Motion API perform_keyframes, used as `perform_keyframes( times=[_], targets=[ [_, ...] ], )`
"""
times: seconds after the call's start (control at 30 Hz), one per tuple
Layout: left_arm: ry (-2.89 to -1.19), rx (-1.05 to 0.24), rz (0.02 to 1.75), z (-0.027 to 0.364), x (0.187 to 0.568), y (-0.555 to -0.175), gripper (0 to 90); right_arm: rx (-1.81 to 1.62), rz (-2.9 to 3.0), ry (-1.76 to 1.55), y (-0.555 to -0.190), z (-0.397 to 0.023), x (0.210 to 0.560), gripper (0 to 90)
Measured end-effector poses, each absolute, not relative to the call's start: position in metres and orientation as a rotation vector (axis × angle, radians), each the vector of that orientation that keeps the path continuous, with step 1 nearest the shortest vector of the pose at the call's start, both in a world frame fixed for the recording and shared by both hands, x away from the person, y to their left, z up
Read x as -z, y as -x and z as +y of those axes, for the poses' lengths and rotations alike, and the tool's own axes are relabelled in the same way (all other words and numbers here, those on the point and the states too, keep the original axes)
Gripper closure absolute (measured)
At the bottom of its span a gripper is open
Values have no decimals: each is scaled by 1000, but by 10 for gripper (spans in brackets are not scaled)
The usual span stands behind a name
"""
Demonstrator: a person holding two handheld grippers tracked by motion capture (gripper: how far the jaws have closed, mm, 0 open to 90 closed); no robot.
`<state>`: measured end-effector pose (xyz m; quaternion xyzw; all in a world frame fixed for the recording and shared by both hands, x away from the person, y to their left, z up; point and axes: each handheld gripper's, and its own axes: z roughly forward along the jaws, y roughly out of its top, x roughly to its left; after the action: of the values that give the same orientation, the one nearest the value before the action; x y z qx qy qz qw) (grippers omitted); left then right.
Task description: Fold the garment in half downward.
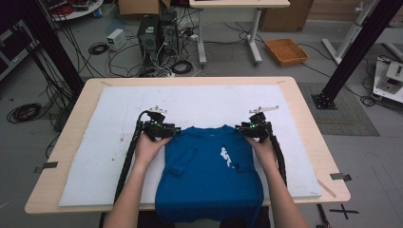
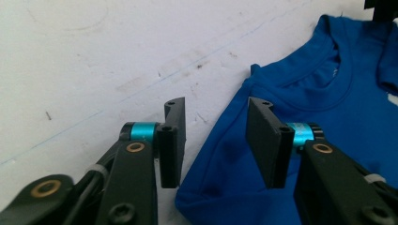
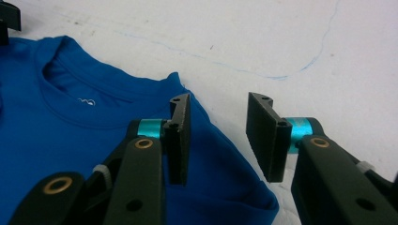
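The blue cotton T-shirt lies flat on the white padded sheet of the table, its hem hanging over the near edge. Your left gripper and right gripper stand half open at each shoulder corner, holding nothing. The cloth is soft, light and limp; pinch both shoulder seams.

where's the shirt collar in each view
high view: collar at centre, top edge of the shirt, between the two claws.
left gripper view: collar at upper right, beyond the right-hand jaw.
right gripper view: collar at upper left, beyond the left-hand jaw.
shared landmark: the white mat under the shirt.
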<state>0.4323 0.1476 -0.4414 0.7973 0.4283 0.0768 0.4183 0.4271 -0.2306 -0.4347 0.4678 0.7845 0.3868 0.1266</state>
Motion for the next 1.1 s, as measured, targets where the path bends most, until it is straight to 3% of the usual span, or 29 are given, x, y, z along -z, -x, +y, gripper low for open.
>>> perform_keyframes(
  times=[0.33, 0.4, 0.57, 0.73, 0.93, 1.1],
  targets=[
    [-2063, -219, 1054, 142, 443, -433, 627, -1076, 2325, -1367, -430, -225, 441, 611],
    [-2078, -243, 1047, 142, 443, -433, 678, -1057, 2331, -1351, -431, -224, 443, 613],
    [-2102, -273, 1034, 140, 443, -431, 774, -997, 2335, -1296, -430, -220, 443, 677],
    [-2119, -273, 1016, 139, 442, -429, 864, -994, 2343, -1272, -428, -218, 442, 815],
    [-2101, -269, 1008, 139, 442, -430, 879, -1056, 2323, -1254, -427, -219, 439, 883],
    [-2063, -266, 1023, 145, 441, -433, 880, -1066, 2307, -1267, -430, -221, 439, 890]
  ],
)
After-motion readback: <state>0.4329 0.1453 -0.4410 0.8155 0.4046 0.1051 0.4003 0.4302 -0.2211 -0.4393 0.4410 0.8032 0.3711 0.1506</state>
